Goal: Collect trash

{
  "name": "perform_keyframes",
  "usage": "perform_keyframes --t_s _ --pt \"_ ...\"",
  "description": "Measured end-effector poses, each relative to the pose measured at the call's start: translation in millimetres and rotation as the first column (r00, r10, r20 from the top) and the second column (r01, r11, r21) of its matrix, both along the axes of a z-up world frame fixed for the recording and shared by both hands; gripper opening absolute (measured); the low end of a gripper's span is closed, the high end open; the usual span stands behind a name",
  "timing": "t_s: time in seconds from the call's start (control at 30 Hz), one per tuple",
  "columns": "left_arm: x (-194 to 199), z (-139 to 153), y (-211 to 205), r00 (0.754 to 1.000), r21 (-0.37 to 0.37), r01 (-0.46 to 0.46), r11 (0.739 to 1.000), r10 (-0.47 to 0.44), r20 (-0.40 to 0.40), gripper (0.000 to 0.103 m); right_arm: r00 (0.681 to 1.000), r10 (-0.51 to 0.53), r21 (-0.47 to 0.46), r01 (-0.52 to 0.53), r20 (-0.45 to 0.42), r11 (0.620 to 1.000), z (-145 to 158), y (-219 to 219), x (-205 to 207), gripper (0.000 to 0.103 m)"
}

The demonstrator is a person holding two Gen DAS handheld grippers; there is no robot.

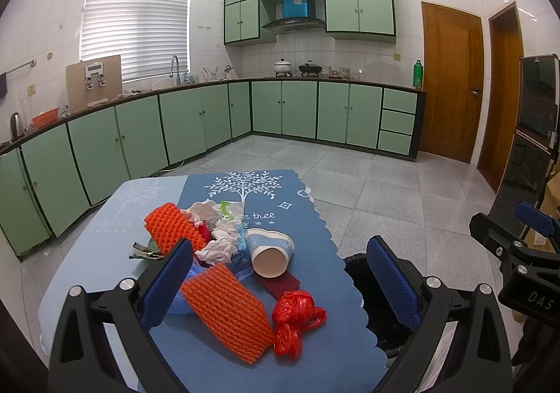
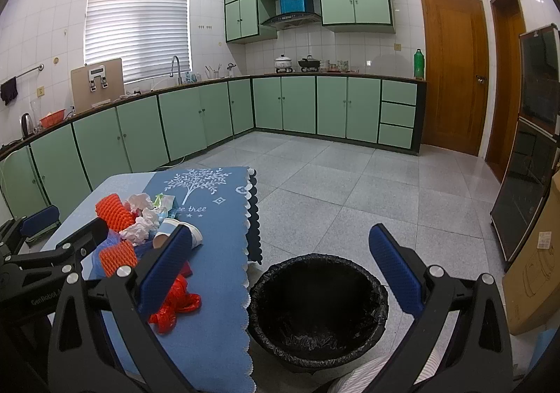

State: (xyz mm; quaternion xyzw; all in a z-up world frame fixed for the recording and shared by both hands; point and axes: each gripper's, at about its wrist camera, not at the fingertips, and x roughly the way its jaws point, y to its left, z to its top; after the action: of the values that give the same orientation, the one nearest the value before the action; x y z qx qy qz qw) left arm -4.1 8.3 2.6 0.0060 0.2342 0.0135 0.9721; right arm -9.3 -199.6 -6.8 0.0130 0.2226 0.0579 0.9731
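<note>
On the counter (image 1: 105, 263), near its right edge, we find the trash in one loose heap: two orange foam nets (image 1: 224, 312), crumpled white tissues (image 1: 220, 242), a tipped paper cup (image 1: 269, 253), a dark red pad (image 1: 280, 282) under the cup, a blue plastic bag (image 1: 196, 270) and a knotted red plastic bag (image 1: 295, 317). Nearest to us on the counter lie the closer foam net and the red bag. A black-lined bin (image 2: 316, 309) stands on the floor just beside the right edge and appears empty.

Our left tool (image 1: 280, 291) hangs above the heap with its jaws spread wide, holding nothing. Our right tool (image 2: 283, 274) hangs above the bin mouth, likewise fully open and empty.

We judge the step in hand to be the first pick. Recommended procedure:
1. Lower the left tool over the near foam net or the red bag; both lie apart from the tangled tissues.
2. Straddle the item across its narrow side, then close until it compresses slightly; both materials look soft and will yield.
3. Lift clear before moving right, so neighbouring items are not dragged off the scalloped edge.
4. Release only when the tool is over the bin mouth.

Caution: the cup lies on its side and may roll if nudged.
</note>
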Motion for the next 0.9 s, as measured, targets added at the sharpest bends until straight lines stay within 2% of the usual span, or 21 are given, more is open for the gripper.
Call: perform_keyframes --t_s 0.43,0.67,0.9 --pt "0 -2 3 1.000 0.013 -0.010 1.000 0.010 0.009 0.097 1.000 0.006 -0.004 -0.006 -0.006 1.000 1 5 2 0.098" --pt "4 -30 52 0.994 0.014 -0.108 0.994 0.108 -0.015 0.097 0.999 0.042 0.010 -0.042 -0.011 0.999 -24 26 16 0.098" --pt "9 -62 91 0.980 0.032 -0.187 0.982 0.189 -0.057 0.097 0.990 0.141 0.039 -0.140 -0.028 0.989 -59 68 39 0.098"
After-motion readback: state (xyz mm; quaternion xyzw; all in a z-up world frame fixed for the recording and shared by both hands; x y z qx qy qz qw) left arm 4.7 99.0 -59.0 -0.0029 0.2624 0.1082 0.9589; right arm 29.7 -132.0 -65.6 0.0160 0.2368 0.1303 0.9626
